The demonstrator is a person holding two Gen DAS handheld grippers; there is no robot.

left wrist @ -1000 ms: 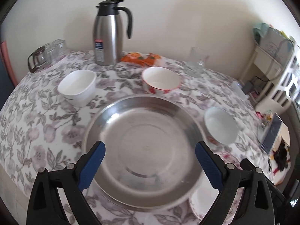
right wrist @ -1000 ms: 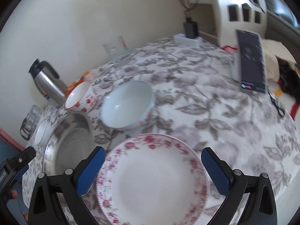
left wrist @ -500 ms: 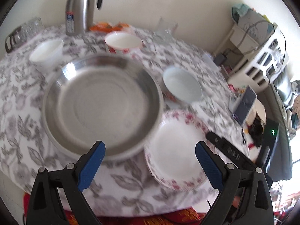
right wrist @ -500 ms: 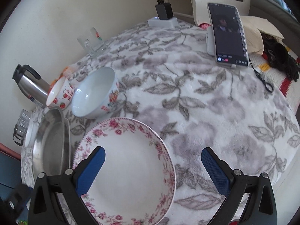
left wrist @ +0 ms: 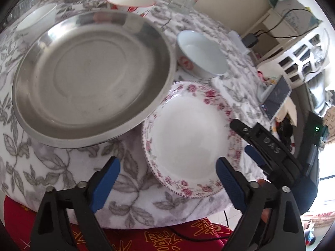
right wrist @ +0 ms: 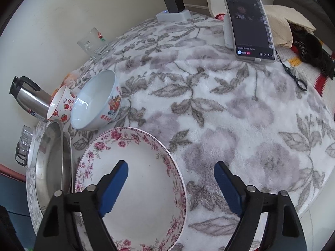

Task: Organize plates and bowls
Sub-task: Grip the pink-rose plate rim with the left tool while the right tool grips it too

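A large steel plate (left wrist: 90,73) lies on the floral tablecloth, its rim overlapping a white rose-patterned plate (left wrist: 188,138) to its right. A pale blue bowl (left wrist: 201,54) stands behind the rose plate. A strawberry bowl (left wrist: 129,1) and a white bowl (left wrist: 37,18) stand further back. My left gripper (left wrist: 167,179) is open and empty above the table's front edge. My right gripper (right wrist: 170,179) is open and empty, its left finger over the rose plate (right wrist: 134,184). The blue bowl (right wrist: 96,102), strawberry bowl (right wrist: 60,106) and steel plate (right wrist: 52,165) show at the left in the right wrist view.
A steel thermos (right wrist: 29,100), glass mugs (right wrist: 24,146) and a glass cup (right wrist: 94,44) stand by the wall. A phone (right wrist: 249,23) leans on a stand at the table's far right, with a charger (right wrist: 173,6) behind. A white shelf (left wrist: 293,50) stands beyond the table.
My left gripper has pulled back and swung right, from over the steel plate to the table's front edge. My right gripper has moved forward over the rose plate's right rim.
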